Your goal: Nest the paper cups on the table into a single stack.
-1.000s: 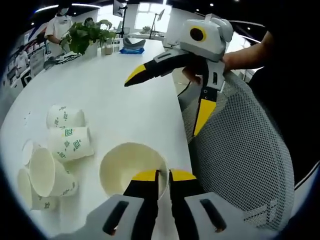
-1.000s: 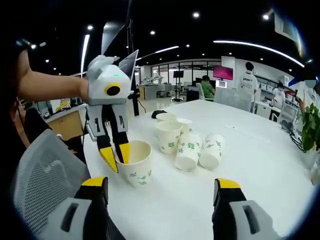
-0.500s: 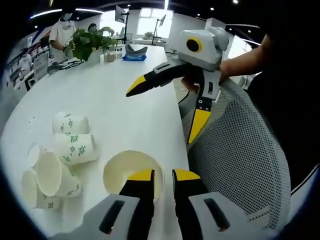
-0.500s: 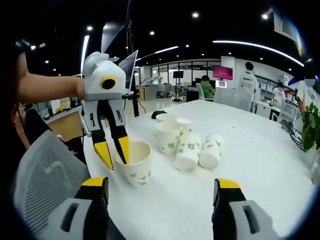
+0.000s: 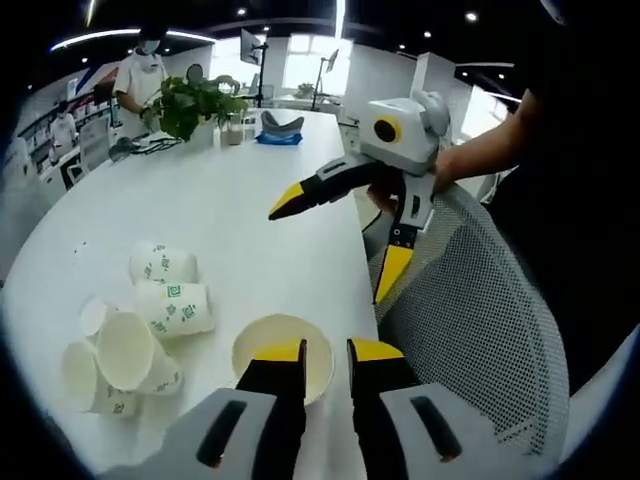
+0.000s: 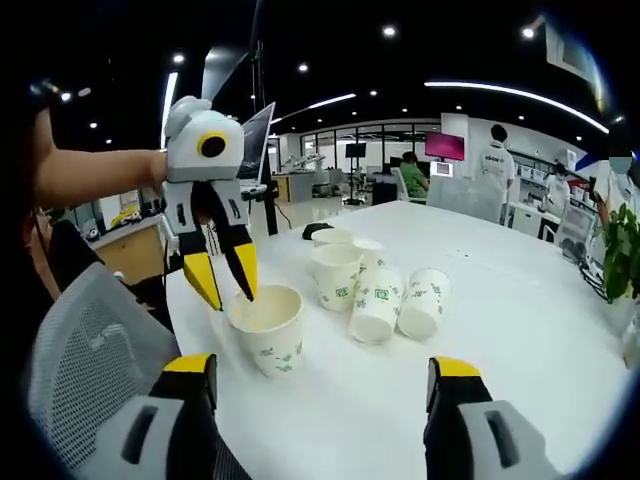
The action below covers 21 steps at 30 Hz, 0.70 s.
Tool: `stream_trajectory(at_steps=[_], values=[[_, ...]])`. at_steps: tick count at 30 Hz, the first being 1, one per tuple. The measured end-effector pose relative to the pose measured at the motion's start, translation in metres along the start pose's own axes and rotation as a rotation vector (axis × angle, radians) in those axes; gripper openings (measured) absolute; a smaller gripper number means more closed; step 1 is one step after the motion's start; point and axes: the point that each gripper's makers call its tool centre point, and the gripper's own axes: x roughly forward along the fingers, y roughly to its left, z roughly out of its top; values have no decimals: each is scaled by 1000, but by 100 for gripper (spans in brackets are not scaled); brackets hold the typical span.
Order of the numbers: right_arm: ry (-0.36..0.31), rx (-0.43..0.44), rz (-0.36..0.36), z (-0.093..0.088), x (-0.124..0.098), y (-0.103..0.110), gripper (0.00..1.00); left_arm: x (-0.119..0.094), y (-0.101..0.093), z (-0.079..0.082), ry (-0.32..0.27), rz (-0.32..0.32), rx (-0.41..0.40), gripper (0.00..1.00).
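The upright white paper cup with green print (image 6: 267, 338) is standing near the white round table (image 6: 520, 330) edge, with the pile of matching toppled cups (image 6: 375, 285) lying just beyond at 2 o'clock. The left tool (image 6: 228, 290) is hanging above its rim at 11 o'clock, pointing down, jaws slightly parted and pinching nothing. The right tool (image 5: 335, 240) is being held level, spread wide. A careless descent risks knocking the light cup off the nearby edge toward the grey mesh chair (image 5: 480, 330).
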Motion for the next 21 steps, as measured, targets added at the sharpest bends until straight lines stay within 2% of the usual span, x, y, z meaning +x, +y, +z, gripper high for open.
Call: stream_trajectory(at_steps=[8, 12, 17, 21], values=[[-11, 1, -9, 1, -1, -3, 88, -13, 19, 8, -33, 64, 7, 15], [-24, 4, -24, 3, -2, -8, 90, -17, 35, 12, -54, 132, 17, 20], [-32, 7, -40, 4, -2, -12, 93, -22, 60, 8, -55, 211, 12, 22], [-30, 5, -51, 4, -3, -13, 96, -27, 84, 7, -78, 298, -19, 23]])
